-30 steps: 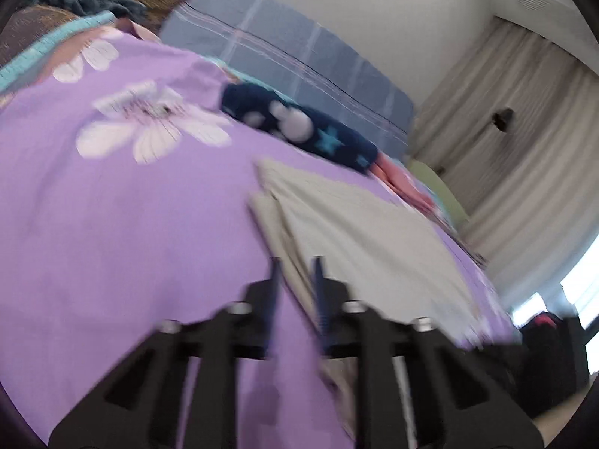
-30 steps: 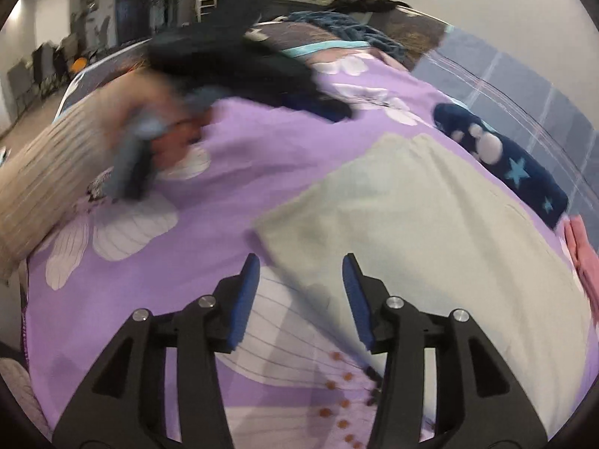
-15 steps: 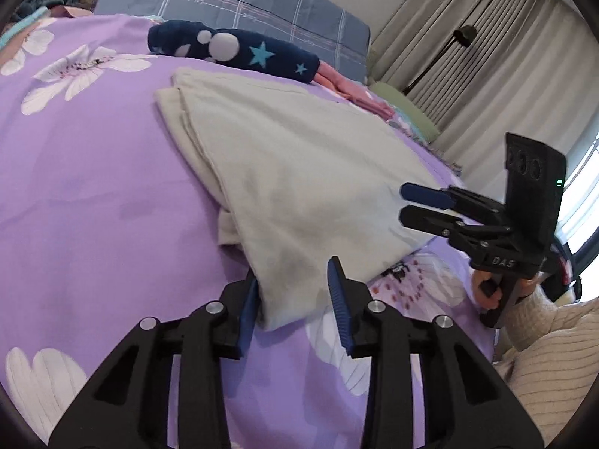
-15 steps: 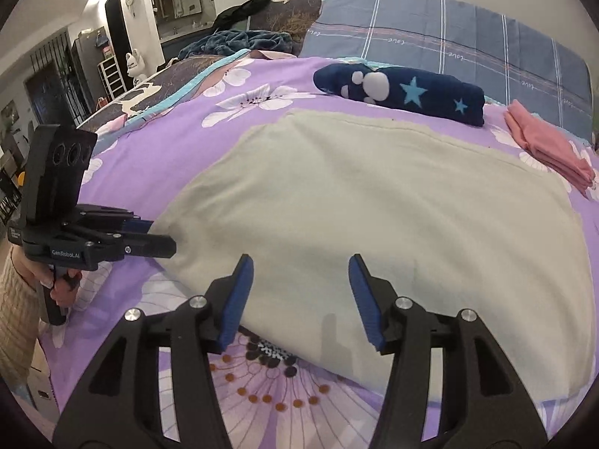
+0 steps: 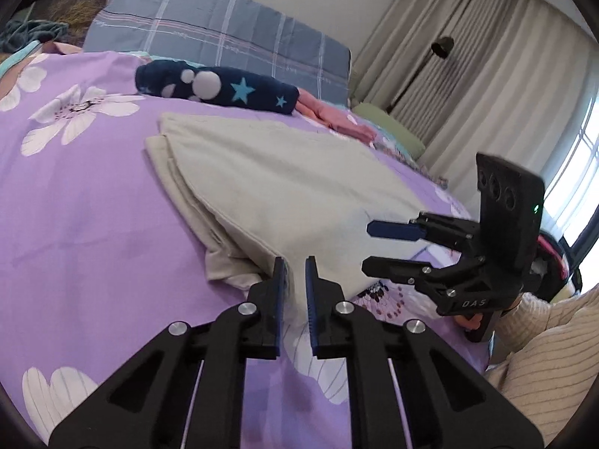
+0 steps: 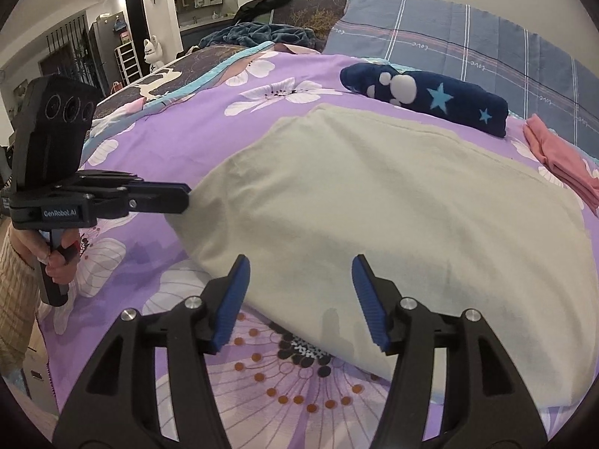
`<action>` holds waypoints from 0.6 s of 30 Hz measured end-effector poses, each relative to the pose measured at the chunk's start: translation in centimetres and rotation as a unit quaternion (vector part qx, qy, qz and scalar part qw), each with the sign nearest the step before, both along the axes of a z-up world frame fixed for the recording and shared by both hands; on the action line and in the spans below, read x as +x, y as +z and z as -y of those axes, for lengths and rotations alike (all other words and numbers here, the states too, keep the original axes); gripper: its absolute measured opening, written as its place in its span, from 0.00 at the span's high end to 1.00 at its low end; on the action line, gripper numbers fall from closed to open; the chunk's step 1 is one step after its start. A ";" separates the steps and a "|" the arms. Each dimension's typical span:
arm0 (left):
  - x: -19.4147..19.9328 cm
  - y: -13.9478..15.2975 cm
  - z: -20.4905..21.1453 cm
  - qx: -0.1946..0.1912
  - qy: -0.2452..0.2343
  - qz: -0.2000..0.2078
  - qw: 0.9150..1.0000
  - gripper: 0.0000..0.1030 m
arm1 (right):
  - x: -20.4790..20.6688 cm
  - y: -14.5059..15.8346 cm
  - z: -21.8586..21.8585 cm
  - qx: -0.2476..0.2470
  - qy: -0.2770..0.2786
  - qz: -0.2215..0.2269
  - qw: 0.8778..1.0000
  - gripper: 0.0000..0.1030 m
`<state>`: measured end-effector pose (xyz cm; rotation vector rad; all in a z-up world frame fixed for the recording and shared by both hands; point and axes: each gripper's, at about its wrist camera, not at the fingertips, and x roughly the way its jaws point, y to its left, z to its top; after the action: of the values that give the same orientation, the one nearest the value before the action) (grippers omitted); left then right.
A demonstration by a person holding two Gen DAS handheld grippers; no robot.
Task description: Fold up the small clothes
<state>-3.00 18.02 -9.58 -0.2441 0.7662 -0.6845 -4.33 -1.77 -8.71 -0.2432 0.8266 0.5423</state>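
Narrowed since half a second ago, the left gripper's (image 5: pixel 291 288) jaws now pinch the near left corner of the beige garment (image 6: pixel 374 202); the right gripper's (image 6: pixel 301 295) jaws stand wide over its near hem. Good practice: grip the right corner equally, then lift both evenly. Garment lies flat on the bed (image 5: pixel 75 205), long axis apparently toward the pillow (image 5: pixel 224 45).
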 end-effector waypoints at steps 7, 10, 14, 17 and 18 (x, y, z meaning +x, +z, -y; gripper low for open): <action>1.0 -2.1 0.6 0.054 0.023 -0.029 0.998 0.65 | 0.0 -0.2 0.6 0.002 -0.010 -0.004 1.000 0.42; 0.5 -1.3 0.3 0.022 0.007 -0.015 1.000 0.92 | 0.0 -0.3 0.5 0.000 -0.009 -0.005 1.000 0.42; -0.2 0.4 0.2 0.006 -0.002 0.009 1.000 0.96 | -0.1 -0.3 0.3 0.003 -0.006 -0.005 1.000 0.42; 0.4 -0.9 0.7 0.034 -0.010 -0.022 0.999 0.90 | -0.2 -0.5 0.1 0.002 -0.001 -0.006 1.000 0.42; 0.8 -1.8 0.8 0.048 -0.004 -0.040 0.998 0.81 | -0.3 -0.5 0.0 0.001 0.000 -0.005 1.000 0.42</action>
<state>-2.24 17.25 -11.38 -0.1814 0.8755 -0.6459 -4.59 -1.81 -9.22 -0.2393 0.8359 0.5456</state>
